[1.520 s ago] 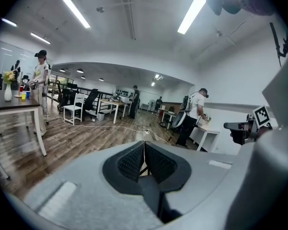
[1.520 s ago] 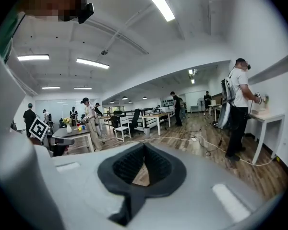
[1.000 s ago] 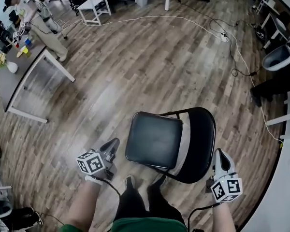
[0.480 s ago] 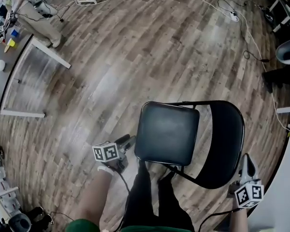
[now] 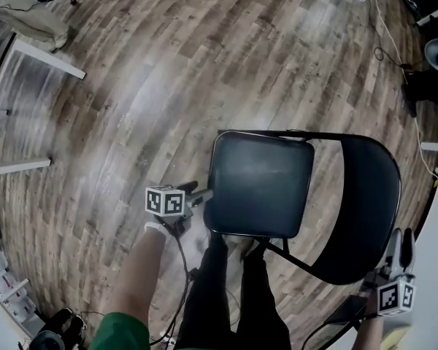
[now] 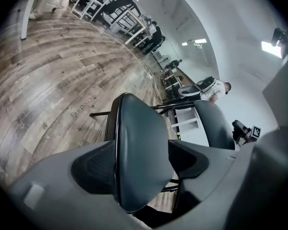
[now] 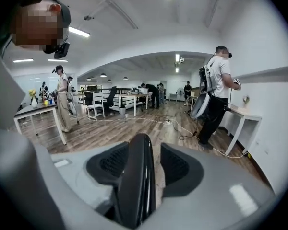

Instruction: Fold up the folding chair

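Lowered now, left claw (image 5: 198, 195) straddles the seat (image 5: 261, 184), right claw (image 5: 403, 240) at lower right seemingly the backrest (image 5: 369, 210)—both just opened, unclamped; shallow bites could slip.

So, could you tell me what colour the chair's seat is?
Black; the seat shows best in the head view.

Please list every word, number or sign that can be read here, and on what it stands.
Print on the floor: one word, too warped to read.
Left marker cube, right marker cube: black-and-white square patterns, no letters.
Folding chair: no label seen.
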Demonstrator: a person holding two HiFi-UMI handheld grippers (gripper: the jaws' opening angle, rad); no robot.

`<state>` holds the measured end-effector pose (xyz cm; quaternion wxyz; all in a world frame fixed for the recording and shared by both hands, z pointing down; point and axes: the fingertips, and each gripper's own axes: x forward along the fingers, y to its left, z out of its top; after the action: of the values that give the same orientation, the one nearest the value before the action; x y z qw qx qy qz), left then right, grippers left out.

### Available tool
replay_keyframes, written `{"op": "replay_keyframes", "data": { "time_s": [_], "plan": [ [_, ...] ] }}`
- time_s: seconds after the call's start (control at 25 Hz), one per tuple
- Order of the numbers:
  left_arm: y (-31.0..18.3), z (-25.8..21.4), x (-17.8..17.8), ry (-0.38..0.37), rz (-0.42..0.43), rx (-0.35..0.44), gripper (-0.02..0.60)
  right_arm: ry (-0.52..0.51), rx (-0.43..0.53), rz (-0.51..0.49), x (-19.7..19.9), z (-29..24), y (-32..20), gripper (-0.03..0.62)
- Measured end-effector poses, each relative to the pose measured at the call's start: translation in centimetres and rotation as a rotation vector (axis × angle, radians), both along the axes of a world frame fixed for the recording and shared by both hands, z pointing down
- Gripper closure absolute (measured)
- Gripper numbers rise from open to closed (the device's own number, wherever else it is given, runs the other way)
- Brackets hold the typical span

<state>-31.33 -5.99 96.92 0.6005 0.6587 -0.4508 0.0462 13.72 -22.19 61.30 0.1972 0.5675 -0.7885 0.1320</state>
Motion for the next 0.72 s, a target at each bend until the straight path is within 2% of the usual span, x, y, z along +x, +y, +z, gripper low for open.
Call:
{"op": "replay_keyframes", "data": {
  "time_s": [0.12,0.36,0.48,0.56,0.72],
  "plan": [
    [0.8,2.9,0.7,0.046,0.045,-0.041,0.219,0.027,-0.063,0.002,-0.4,1.7,0.2,0.374],
    [3.3,8.5,2.6,0.109,0.132,-0.125,0.204,0.13,-0.208,-0.004,0.4,5.6,2.5,0.31],
    [4.1,10.5,3.1,0.137,0.175,-0.162,0.204,0.114,-0.291,0.007,0.9,7.2,3.2,0.309],
    [4.1,11.5,3.0,0.159,0.189,-0.17,0.204,0.088,-0.337,0.0,0.4,8.4,3.4,0.309],
    [3.8,11.9,4.3,0.272,0.187,-0.148,0.204,0.117,-0.38,-0.046,-0.7,9.3,3.8,0.309]
  ]
}}
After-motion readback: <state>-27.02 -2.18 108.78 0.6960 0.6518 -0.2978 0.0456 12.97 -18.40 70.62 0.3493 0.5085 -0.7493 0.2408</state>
